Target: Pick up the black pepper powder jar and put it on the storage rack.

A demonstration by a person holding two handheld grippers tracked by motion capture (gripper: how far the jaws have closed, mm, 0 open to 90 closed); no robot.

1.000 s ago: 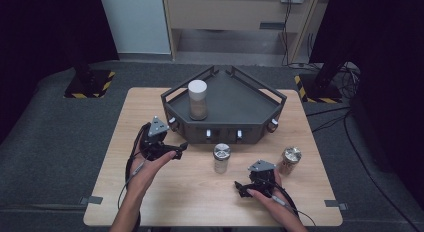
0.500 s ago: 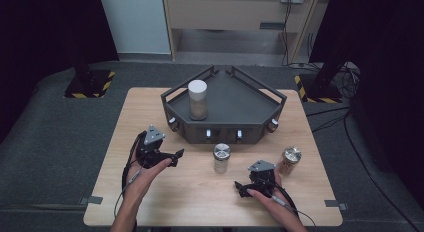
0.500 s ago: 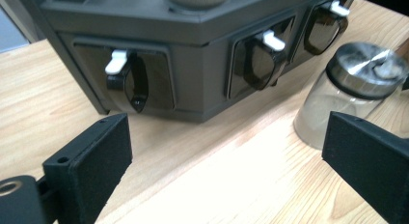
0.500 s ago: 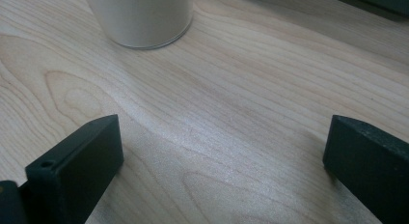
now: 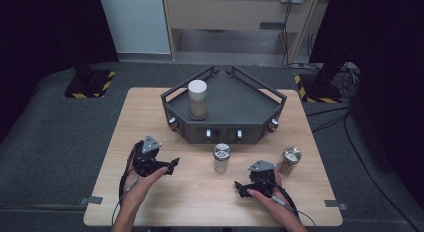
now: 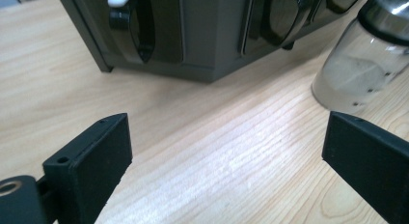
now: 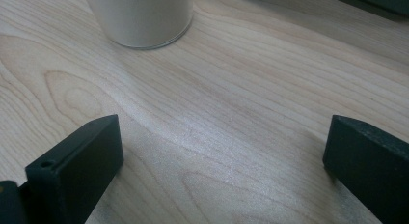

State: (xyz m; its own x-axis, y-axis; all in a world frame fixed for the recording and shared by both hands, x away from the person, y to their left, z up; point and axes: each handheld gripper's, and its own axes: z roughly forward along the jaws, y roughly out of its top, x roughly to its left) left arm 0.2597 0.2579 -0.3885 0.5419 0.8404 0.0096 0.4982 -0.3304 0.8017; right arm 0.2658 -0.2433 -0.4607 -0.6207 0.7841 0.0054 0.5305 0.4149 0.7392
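Observation:
A dark five-sided tray [image 5: 240,107] stands at the back middle of the wooden table [image 5: 200,197]. On it is a tall jar with a white lid [image 5: 197,99]. Two metal-lidded glass jars stand in front of it, one in the middle [image 5: 221,158] and one to the right [image 5: 290,160]. My left gripper [image 5: 171,165] lies low at the left, open and empty, and points right toward the middle jar [image 6: 366,55]. In its own view the jaws [image 6: 226,142] stand wide apart. My right gripper [image 5: 241,188] rests near the front, open and empty [image 7: 222,147], with a jar's base [image 7: 142,16] ahead.
The tray's front wall carries several knobs [image 6: 130,26] close ahead of the left gripper. Bare wood lies between the two grippers. Grey carpet surrounds the table, and a cabinet [image 5: 225,17] stands behind it.
My left gripper has drawn back toward the person's side of the table and slightly left. The right gripper and the jars have stayed where they were.

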